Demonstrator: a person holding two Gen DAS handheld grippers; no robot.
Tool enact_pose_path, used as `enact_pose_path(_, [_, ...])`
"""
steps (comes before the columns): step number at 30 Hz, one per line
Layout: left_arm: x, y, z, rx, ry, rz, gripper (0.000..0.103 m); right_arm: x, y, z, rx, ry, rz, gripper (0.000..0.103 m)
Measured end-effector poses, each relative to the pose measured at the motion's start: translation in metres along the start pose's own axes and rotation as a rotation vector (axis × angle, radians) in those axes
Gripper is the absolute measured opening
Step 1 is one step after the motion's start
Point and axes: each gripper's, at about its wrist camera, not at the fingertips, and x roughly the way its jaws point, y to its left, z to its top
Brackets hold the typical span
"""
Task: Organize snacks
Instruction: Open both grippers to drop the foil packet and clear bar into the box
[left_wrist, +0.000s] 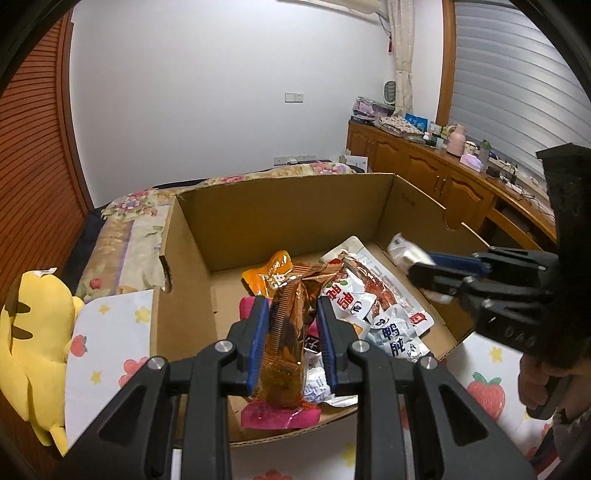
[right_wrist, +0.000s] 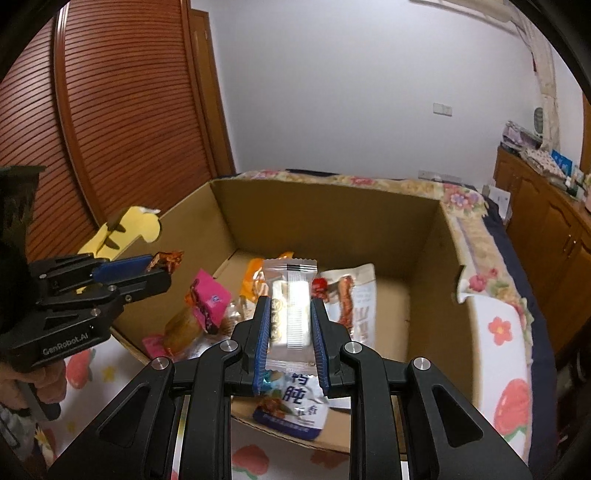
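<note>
Lying lengthwise along right tool (right_wrist: 290, 314), white snack bar (right_wrist: 291, 314), seemingly tilted

The cardboard box (left_wrist: 280, 221) sits on the bed (left_wrist: 122, 229), open at the top; snack packets (left_wrist: 373, 299) lie heaped on its floor toward the six o'clock wall; the plush toy (left_wrist: 33, 332) lies outside it at nine o'clock; the cabinet (left_wrist: 424, 166) stands at two o'clock, behind the box; both held packets hang over the heap.
</note>
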Motion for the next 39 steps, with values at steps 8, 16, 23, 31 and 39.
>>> enact_pose_path(8, [-0.001,0.0,-0.001,-0.004,0.0,0.001,0.043,0.012,0.013,-0.001,-0.016,0.021,0.016,0.021])
enact_pose_path(16, [-0.008,-0.003,-0.003,0.0,-0.021,0.017,0.053,0.006,0.014,-0.005,-0.011,-0.004,0.031,0.029])
enact_pose_path(23, [-0.018,-0.005,-0.003,0.002,-0.055,0.029,0.063,-0.007,0.013,-0.007,-0.01,-0.031,0.011,0.034])
enact_pose_path(31, [-0.038,-0.014,-0.008,0.019,-0.099,0.031,0.075,-0.038,0.01,-0.011,-0.008,-0.093,-0.016,0.041])
enact_pose_path(39, [-0.059,-0.03,-0.014,0.043,-0.157,0.052,0.09,-0.077,0.008,-0.019,-0.004,-0.174,-0.078,0.067])
